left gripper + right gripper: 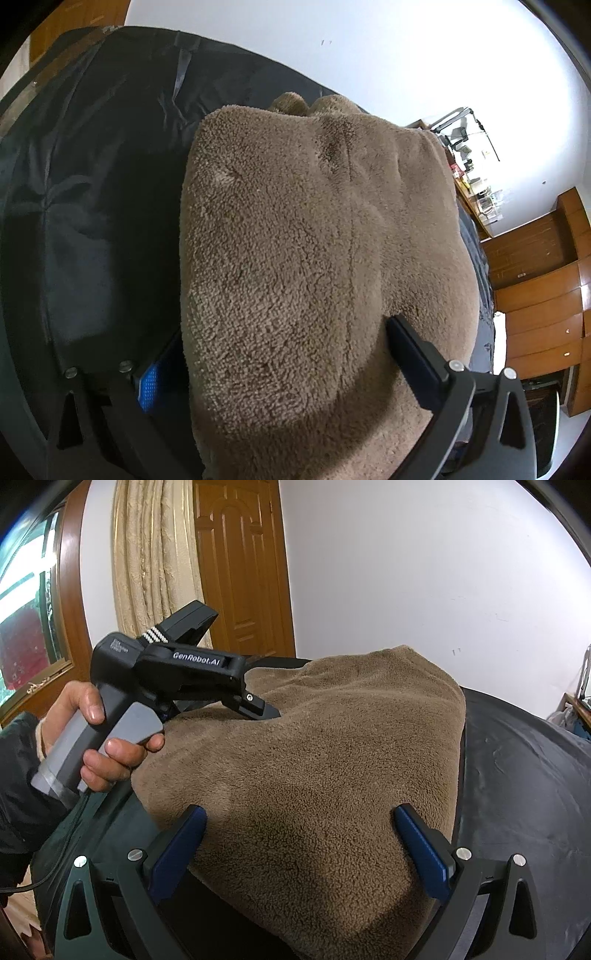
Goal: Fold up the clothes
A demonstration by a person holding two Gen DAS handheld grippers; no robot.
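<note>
A folded brown fleece garment [314, 258] [325, 746] lies on a black sheet [92, 184] [524, 775]. My left gripper [284, 354] stands wide open over the garment's left edge. One of its fingers [153, 380] is down on the sheet beside the fleece, the other rests on top of the pile. In the right wrist view the left gripper [264, 710] points down onto the far left of the fleece, held by a person's hand [99, 746]. My right gripper [301, 834] is open, its blue pads [421, 845] spread over the garment's near corner without pinching it.
A wooden door [240, 572], a beige curtain [155, 565] and a window [26, 609] stand behind the left side. Wooden cabinets [543, 295] and a cluttered shelf [476, 173] are off to the right. The black sheet runs on past the garment on both sides.
</note>
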